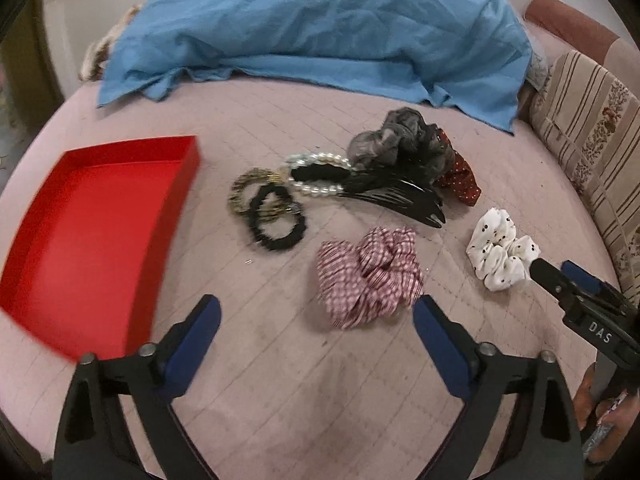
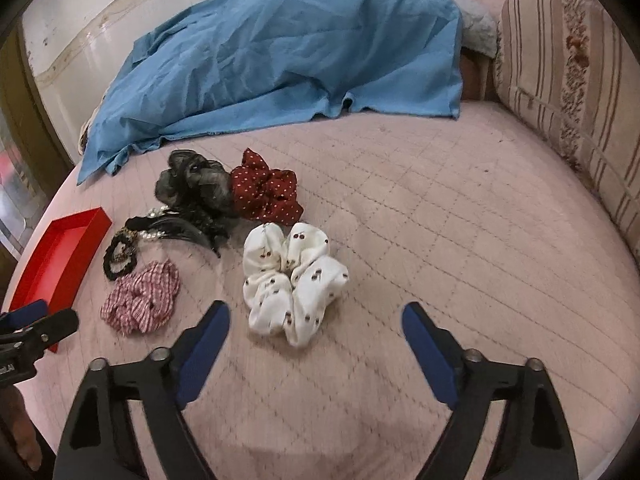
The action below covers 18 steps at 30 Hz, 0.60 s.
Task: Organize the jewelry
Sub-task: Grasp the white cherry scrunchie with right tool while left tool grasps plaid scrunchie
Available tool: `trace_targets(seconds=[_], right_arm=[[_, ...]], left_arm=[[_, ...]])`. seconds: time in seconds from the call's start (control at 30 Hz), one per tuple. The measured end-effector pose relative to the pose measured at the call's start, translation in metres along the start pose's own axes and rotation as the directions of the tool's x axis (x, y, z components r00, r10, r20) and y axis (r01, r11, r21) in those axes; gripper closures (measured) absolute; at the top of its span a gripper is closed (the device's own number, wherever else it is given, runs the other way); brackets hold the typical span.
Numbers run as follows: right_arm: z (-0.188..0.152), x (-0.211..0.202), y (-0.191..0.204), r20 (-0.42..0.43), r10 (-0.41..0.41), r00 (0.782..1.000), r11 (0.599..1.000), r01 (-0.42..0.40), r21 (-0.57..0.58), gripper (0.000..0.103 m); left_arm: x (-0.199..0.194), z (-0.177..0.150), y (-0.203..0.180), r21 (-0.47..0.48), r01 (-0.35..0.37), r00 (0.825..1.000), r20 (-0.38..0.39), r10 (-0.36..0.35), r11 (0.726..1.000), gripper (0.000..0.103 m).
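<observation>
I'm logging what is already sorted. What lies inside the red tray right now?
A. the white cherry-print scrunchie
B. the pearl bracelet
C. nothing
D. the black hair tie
C: the red tray shows only its bare floor, while the white scrunchie, pearl bracelet and black hair tie all lie on the pink quilt.

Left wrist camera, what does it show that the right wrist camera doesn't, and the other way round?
Only the left: the whole red tray and the pearl bracelet in the clear. Only the right: the full dark red dotted scrunchie, half hidden from the left. Both: white scrunchie, checked scrunchie, blue cloth.
</observation>
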State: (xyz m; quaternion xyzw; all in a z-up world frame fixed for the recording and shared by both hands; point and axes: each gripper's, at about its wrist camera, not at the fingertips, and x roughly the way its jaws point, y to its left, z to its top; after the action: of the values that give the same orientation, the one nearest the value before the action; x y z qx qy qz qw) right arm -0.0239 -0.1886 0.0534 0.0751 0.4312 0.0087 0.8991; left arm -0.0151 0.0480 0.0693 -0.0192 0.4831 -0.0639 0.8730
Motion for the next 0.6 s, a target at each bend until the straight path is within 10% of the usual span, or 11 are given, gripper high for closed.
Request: trace_targets(seconds=[0.5,0.6], right_arm=[[0.017,0.050,-0.002,-0.075,0.029,0.997,1.000,-0.029,0.006,0.039],[0.017,0.056,0.001,-0.081,0.037,0.996,0.999,-0.037,0.005,0.053]], left_arm=[[0.070,0.018,-0.008,-0.017,0.084,0.990,-0.116,-0.085,0.996,0.031],[0.071,0.018,-0.012,0.008,0.079,0.991,-0.113,-0.077,0.997,0.073]])
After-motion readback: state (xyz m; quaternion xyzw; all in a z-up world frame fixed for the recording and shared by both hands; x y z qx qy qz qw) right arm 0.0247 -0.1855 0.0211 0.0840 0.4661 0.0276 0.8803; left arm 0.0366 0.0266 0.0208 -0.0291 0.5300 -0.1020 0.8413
